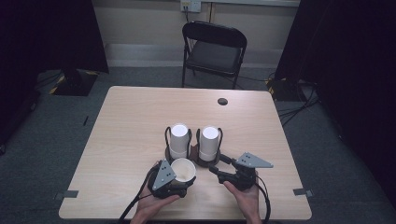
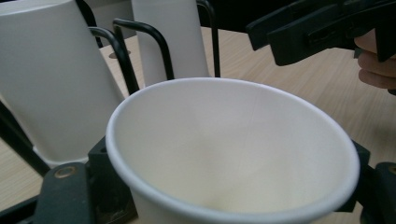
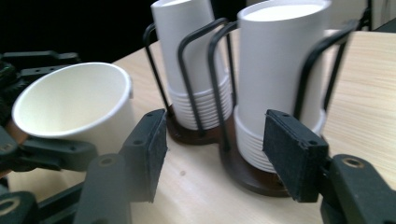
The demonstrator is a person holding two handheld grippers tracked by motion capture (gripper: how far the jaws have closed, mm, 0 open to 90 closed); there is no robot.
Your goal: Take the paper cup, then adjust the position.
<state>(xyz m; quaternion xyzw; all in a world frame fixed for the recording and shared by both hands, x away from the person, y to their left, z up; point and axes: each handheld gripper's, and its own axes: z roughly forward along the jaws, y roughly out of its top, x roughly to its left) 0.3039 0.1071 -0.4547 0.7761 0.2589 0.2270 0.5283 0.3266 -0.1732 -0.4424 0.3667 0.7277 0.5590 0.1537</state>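
My left gripper [image 1: 180, 179] clasps 1 empty paper cup [image 1: 183, 170] just above the counter [image 1: 130, 121], while my right gripper [image 3: 210, 154] stands released beside it, its pads bare, facing the 2 cup stacks [image 1: 179, 140] in their wire holders.

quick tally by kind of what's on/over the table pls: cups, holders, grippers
Loose paper cup, held upright in the left gripper: 1
Stacks of upturned paper cups: 2
Black wire cup holders: 2
Grippers, including the open right gripper: 2
Total: 7
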